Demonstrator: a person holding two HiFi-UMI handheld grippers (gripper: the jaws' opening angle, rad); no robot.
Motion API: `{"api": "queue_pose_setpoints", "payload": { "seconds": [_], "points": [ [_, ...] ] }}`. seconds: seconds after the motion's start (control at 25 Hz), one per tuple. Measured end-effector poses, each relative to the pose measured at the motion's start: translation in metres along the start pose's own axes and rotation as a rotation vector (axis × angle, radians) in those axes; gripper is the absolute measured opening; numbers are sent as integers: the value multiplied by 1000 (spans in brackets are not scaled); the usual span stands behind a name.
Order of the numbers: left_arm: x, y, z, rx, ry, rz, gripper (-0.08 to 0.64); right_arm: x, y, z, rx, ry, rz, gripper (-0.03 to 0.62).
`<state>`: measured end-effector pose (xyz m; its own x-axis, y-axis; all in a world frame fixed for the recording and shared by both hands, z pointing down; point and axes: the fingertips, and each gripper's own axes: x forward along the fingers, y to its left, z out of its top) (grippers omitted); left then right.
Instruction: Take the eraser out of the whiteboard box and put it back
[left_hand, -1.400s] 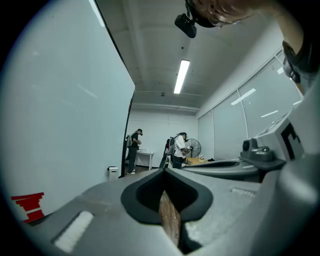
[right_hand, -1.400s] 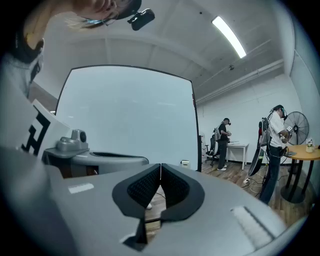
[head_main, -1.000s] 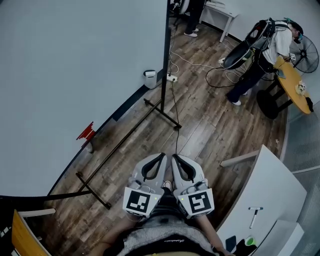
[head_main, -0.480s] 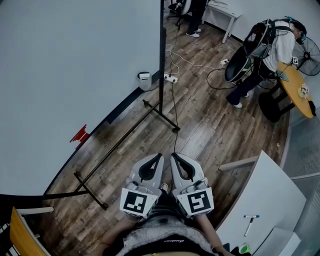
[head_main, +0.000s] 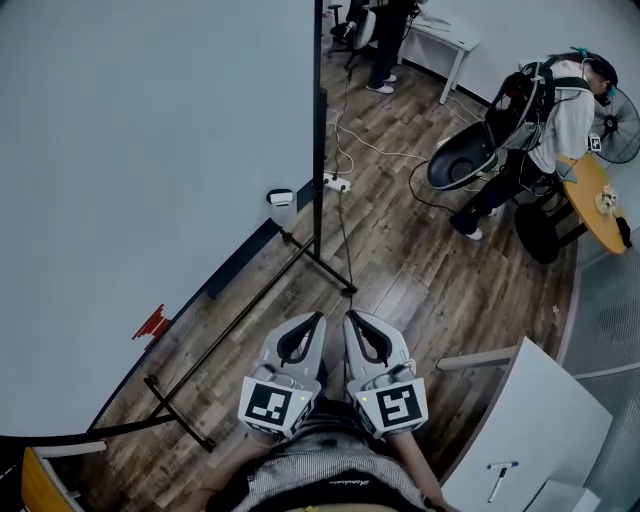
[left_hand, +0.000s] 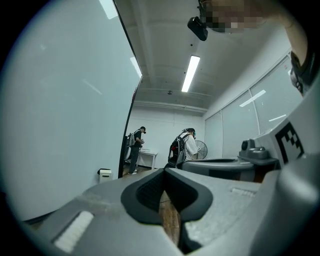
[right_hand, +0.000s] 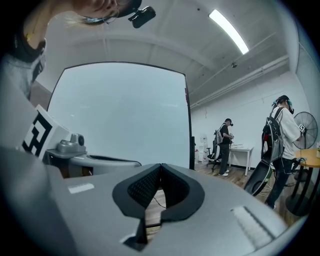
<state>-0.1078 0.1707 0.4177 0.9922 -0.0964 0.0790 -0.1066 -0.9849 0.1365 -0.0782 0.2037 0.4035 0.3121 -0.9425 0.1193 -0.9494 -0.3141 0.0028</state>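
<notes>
A small red thing (head_main: 152, 322) sits at the lower edge of the big whiteboard (head_main: 150, 150), to the left of both grippers; I cannot tell whether it is the box or the eraser. My left gripper (head_main: 306, 322) and right gripper (head_main: 352, 320) are held side by side above the wooden floor, pointing level, away from my body. Both are shut with nothing between their pads. In the left gripper view the whiteboard (left_hand: 65, 100) fills the left side and the jaws (left_hand: 164, 171) meet at the tips. The right gripper (right_hand: 161, 166) faces the whiteboard (right_hand: 120, 120) head-on.
The whiteboard's black stand leg (head_main: 180, 410) and crossbar (head_main: 240, 315) run along the floor by my left gripper. A cable (head_main: 345, 240), a power strip (head_main: 335, 183) and a white box (head_main: 281, 197) lie further off. A white table (head_main: 545, 420) stands right. People (head_main: 560, 110) stand at the back right.
Both grippers have moved forward together, still shut and side by side. The red thing on the whiteboard now lies lower and nearer in the head view. The white table has slid toward the bottom right.
</notes>
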Motion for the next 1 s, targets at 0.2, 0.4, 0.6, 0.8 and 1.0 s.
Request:
{"api": "queue_pose_setpoints", "payload": {
  "seconds": [0.2, 0.4, 0.6, 0.8, 1.0],
  "points": [
    [47, 29, 15, -3, 0, -30, 0, 48, -25, 23, -7, -11, -5, 0],
    [81, 57, 27, 4, 17, -26, 0, 86, -41, 42, 14, -33, 16, 3],
    [100, 83, 33, 14, 24, -20, 0, 123, -51, 44, -2, -16, 23, 3],
    [109, 112, 36, 19, 12, -1, 0, 152, -55, 45, -13, 1, 16, 3],
    [106, 143, 41, 10, -3, 51, 0, 180, -39, 42, -21, -11, 92, 3]
  ]
}}
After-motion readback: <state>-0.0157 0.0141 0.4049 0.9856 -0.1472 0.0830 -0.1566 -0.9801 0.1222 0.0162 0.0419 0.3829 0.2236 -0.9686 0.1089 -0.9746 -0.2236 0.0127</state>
